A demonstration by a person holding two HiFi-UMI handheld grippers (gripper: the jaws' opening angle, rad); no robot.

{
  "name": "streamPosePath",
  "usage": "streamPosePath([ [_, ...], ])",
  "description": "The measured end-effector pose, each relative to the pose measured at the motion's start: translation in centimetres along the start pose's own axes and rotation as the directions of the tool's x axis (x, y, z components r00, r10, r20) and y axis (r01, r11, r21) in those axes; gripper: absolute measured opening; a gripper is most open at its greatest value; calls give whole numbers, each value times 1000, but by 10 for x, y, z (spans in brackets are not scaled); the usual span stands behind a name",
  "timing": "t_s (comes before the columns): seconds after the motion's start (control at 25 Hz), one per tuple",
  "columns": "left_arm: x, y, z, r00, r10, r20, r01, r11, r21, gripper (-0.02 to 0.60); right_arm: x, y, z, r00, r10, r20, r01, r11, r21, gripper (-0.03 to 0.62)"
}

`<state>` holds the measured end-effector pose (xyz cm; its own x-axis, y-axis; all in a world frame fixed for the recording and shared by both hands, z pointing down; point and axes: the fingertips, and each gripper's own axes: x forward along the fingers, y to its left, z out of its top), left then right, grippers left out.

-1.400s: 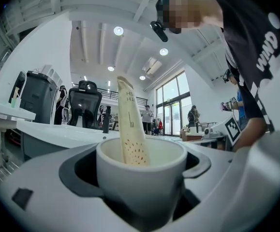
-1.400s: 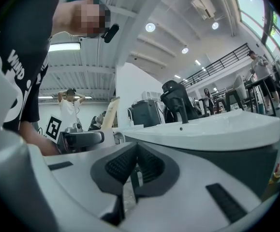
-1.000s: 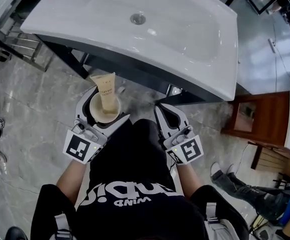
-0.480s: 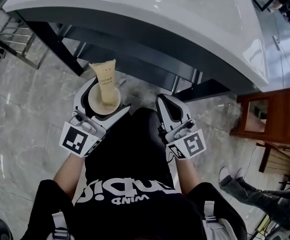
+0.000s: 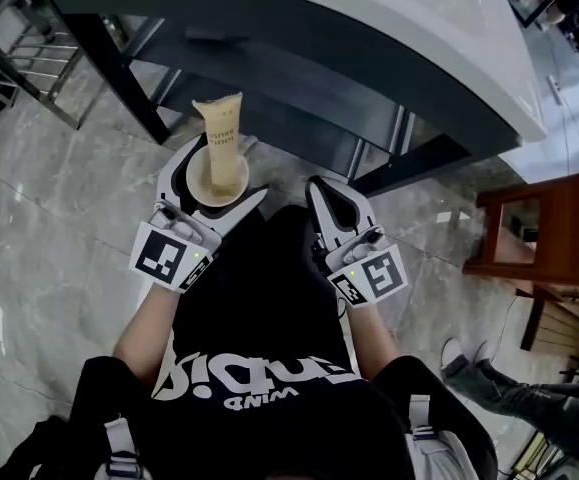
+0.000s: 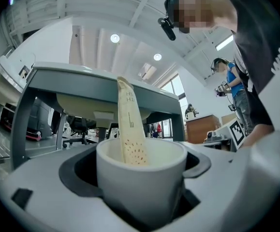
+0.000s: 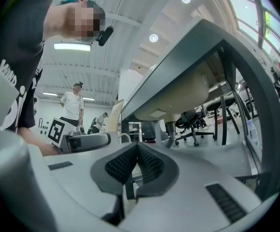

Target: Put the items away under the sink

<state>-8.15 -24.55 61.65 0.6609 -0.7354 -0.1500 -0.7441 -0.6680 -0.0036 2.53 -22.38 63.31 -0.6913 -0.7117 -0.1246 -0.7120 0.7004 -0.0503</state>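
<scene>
My left gripper (image 5: 212,180) is shut on a white cup (image 5: 216,175) with a cream tube (image 5: 223,138) standing upright in it. In the left gripper view the cup (image 6: 140,175) fills the space between the jaws and the tube (image 6: 131,129) leans slightly left. The cup hangs just in front of the dark frame under the white sink (image 5: 389,28). My right gripper (image 5: 331,204) is to the right of it, shut with nothing between its ribbed pads (image 7: 144,164). The sink's underside (image 7: 178,98) and drain pipe (image 7: 170,134) show ahead in the right gripper view.
Dark metal legs (image 5: 119,78) and crossbars (image 5: 299,103) carry the sink. A metal rack (image 5: 19,43) stands at the left. A brown wooden cabinet (image 5: 544,238) stands at the right. The floor is grey marble tile (image 5: 59,218). Other people stand far off.
The view has dropped lower, so the sink top has slid out of sight and its underside frame shows. The left gripper with the cup has moved slightly forward toward the frame.
</scene>
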Motion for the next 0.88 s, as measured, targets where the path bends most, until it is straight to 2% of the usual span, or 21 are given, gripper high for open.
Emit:
streamPosePath([
  [0.52, 26, -11, -13, 1000, -31, 4, 31, 999, -7, 476, -6, -10, -2, 999, -39, 9, 40, 999, -7, 18],
  [0.88, 58, 8, -27, 999, -33, -11, 33, 999, -12, 477, -12, -17, -2, 996, -90, 18, 90, 996, -1, 18],
])
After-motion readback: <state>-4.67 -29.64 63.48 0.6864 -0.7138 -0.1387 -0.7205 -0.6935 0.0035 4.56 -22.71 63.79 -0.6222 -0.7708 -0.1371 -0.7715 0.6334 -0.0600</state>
